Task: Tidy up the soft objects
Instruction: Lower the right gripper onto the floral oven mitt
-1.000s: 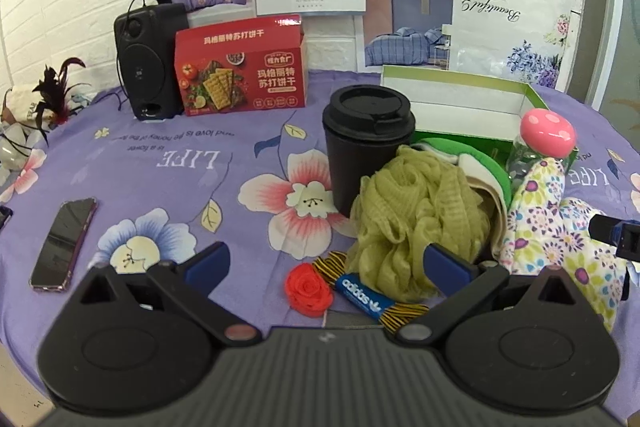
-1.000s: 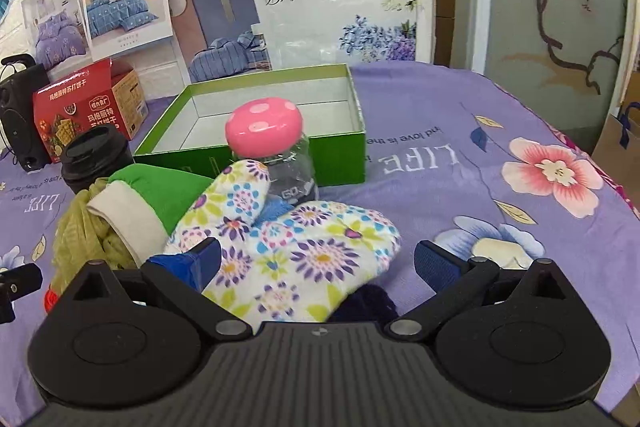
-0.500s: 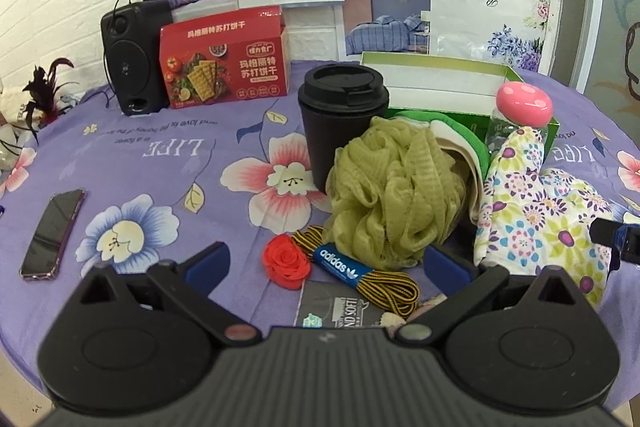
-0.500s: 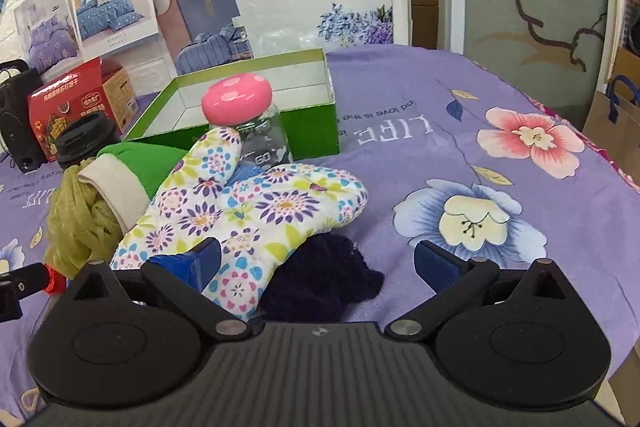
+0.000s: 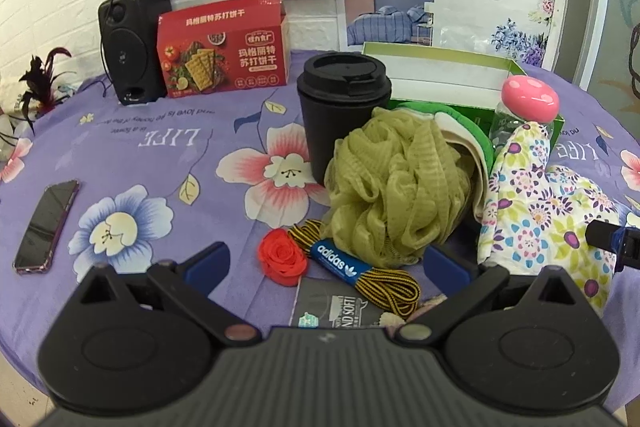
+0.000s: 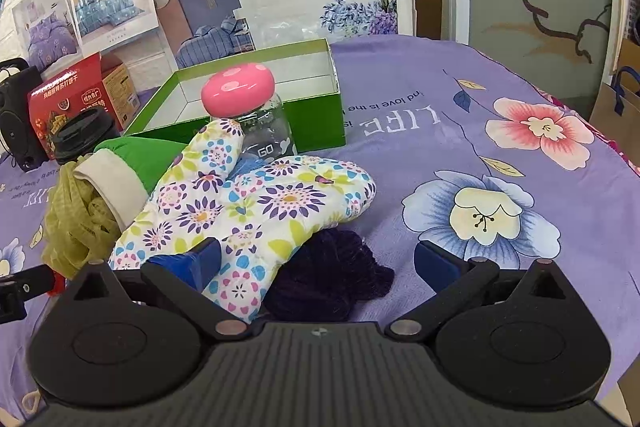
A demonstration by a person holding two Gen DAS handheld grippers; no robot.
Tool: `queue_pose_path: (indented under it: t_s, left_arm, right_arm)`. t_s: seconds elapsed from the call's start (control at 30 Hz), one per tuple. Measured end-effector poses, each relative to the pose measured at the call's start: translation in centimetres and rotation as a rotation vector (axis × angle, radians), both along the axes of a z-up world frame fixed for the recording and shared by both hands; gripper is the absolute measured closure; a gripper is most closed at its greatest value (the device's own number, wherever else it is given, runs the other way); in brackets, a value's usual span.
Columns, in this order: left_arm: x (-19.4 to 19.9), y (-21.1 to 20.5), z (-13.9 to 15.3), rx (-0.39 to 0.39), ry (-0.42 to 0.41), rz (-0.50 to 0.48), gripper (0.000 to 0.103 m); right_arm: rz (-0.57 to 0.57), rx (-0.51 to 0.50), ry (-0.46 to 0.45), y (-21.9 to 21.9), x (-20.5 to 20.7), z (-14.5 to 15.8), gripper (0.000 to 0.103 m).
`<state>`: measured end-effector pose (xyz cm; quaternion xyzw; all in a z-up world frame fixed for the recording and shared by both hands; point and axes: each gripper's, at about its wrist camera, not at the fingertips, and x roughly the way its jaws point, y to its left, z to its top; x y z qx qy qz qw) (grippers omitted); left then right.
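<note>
Both grippers' jaws wide open, empty; right gripper [image 6: 318, 261] over floral mitt [image 6: 248, 211].

Olive mesh bath pouf [image 5: 394, 187]: crumpled, centre of table, touching green white-cuffed mitt [image 6: 128, 167] behind it. Floral quilted oven mitt [image 6: 248, 211]: lying flat, right of pouf, thumb raised against a jar. Dark purple knitted item [image 6: 332, 275]: bunched, partly under floral mitt, near edge.

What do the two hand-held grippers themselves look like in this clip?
Both match: the left hand-held gripper and right hand-held gripper have matte black ribbed bodies, two round black housings, angled black linkage arms with metal pivot pins, and blue finger pads. No cables or sleeves show.
</note>
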<state>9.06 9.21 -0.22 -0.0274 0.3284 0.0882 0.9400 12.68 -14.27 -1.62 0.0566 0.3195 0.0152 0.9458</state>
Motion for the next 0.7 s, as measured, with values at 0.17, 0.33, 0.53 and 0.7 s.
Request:
queue_pose_path:
  t_s: [0.17,0.33,0.53,0.7]
  left_arm:
    - [0.2,-0.1,0.1,0.008,-0.007,-0.001,0.000]
    - [0.4,0.2,0.6,0.009,-0.021,0.003,0.000]
    - [-0.1,1.1,2.0,-0.009,-0.053,0.010,0.000]
    - [0.2,0.9,2.3,0.027,-0.055,-0.013,0.000]
  right_arm:
    - [0.009,-0.014,-0.007,0.2,0.3,0.2,0.012]
    - [0.009,-0.029,-0.009,0.0,-0.1,0.7,0.012]
    - [0.009,-0.057,-0.014,-0.3,-1.6,1.7,0.013]
    - [0.043,-0.078,-0.008,0.4,-2.2,1.7,0.012]
